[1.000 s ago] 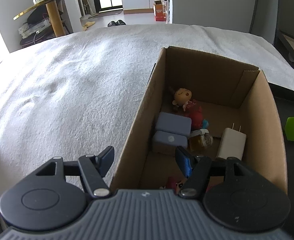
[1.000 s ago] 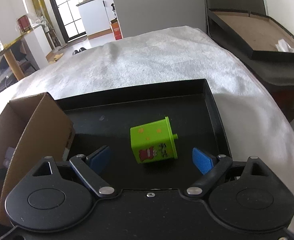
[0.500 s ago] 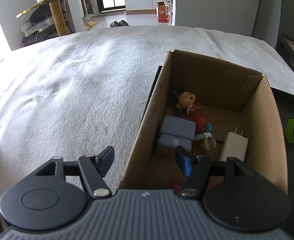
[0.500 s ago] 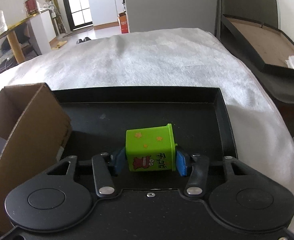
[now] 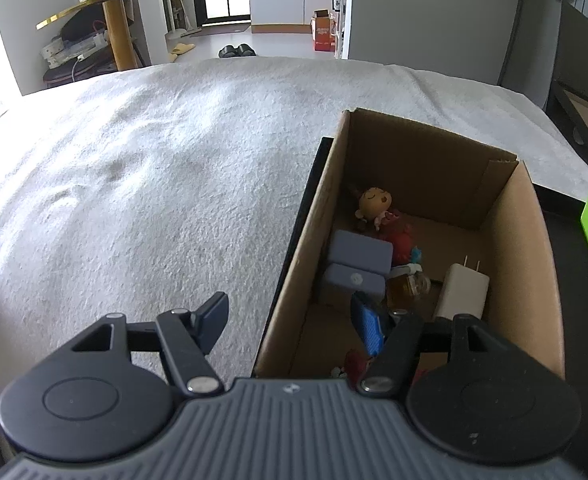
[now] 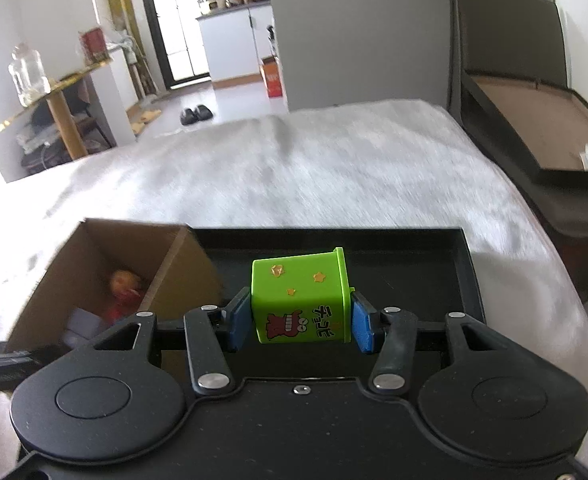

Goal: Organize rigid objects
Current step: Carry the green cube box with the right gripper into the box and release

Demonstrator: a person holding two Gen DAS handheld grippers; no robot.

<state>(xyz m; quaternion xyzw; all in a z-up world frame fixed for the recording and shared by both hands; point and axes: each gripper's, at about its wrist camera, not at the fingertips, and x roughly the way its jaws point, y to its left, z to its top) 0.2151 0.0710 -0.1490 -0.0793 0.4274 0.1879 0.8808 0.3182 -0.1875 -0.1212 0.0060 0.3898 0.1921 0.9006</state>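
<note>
White fleece blanket (image 5: 154, 200) covers the surface. My left gripper (image 5: 290, 320) is spread wide and empty, straddling the near left wall of the cardboard box (image 5: 529, 280), which holds a doll (image 5: 375, 204) and white charger (image 5: 461, 292). My right gripper (image 6: 299, 320) clamps the green box (image 6: 299, 300), lifted over the black tray (image 6: 413, 264).
</note>
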